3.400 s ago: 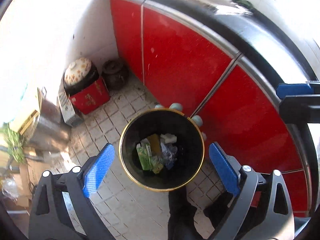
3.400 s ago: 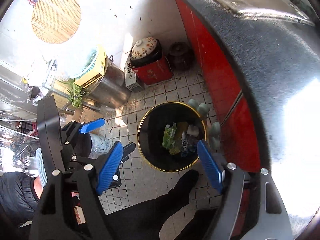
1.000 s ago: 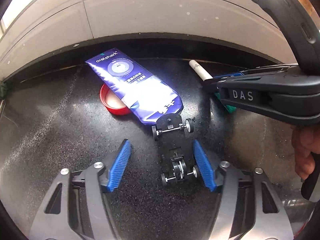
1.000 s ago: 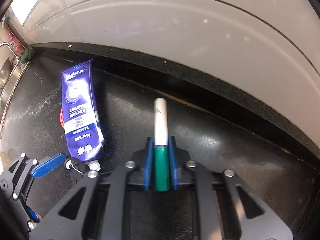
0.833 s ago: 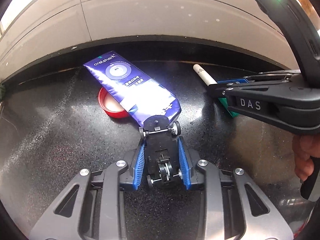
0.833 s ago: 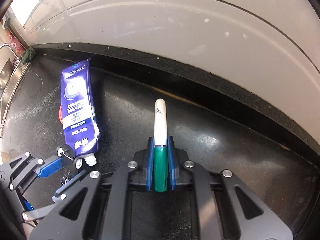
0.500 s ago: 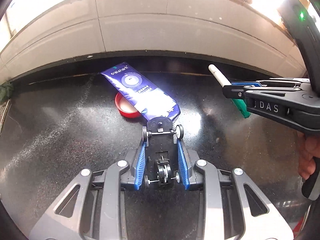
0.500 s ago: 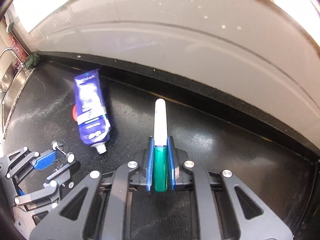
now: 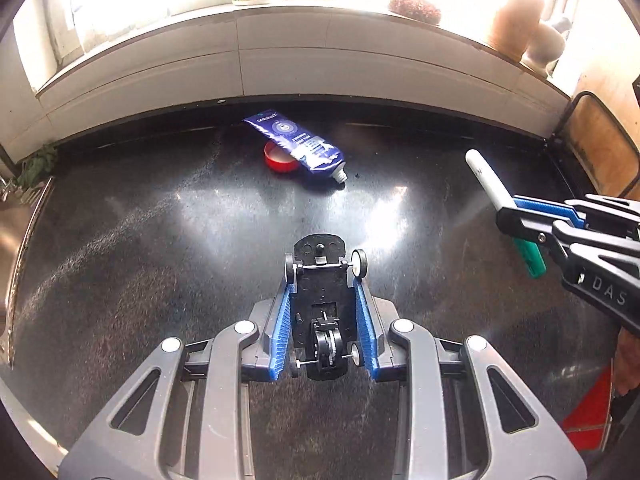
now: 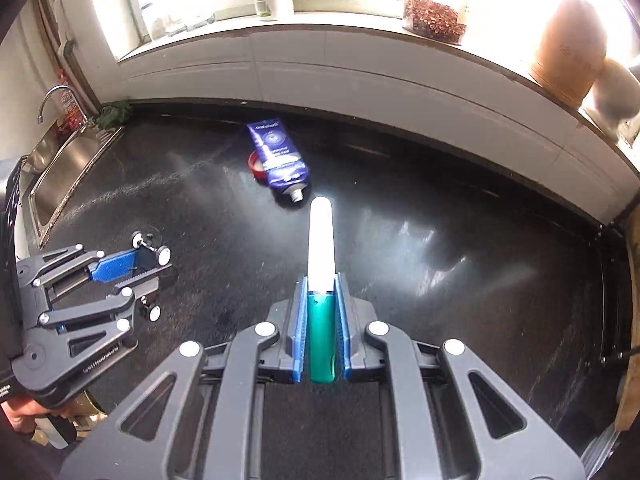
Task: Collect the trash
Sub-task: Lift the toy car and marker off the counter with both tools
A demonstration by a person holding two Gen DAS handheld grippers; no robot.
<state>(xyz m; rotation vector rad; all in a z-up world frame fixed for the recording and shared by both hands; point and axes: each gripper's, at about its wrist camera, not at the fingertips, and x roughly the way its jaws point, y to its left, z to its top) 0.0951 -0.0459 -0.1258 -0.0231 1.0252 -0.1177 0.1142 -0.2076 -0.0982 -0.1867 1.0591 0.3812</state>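
Both grippers have risen clear of the black countertop (image 9: 120, 240) since half a second ago, each carrying its catch, so the toothpaste tube (image 9: 294, 146) and the red lid (image 9: 278, 160) beneath it now sit farther off near the back wall.

Far left in the right wrist view, a steel sink (image 10: 64, 168) with its faucet (image 10: 52, 100) borders the counter. Next comes the left gripper (image 9: 322, 312), its blue pads pressed against the sides of a black toy car chassis (image 9: 320, 300), held underside up with the wheels and rear gear showing, above the counter. From the right wrist view the same gripper (image 10: 132, 276) appears at left with the chassis wheels poking out. Behind, mid-counter, the blue tube lies with its uncapped nozzle pointing toward the cameras, resting partly on the lid. At right, the right gripper (image 10: 320, 320) pinches a green-and-white marker (image 10: 320, 272) by its green barrel, white cap forward. Jars stand on the windowsill (image 10: 360, 20).
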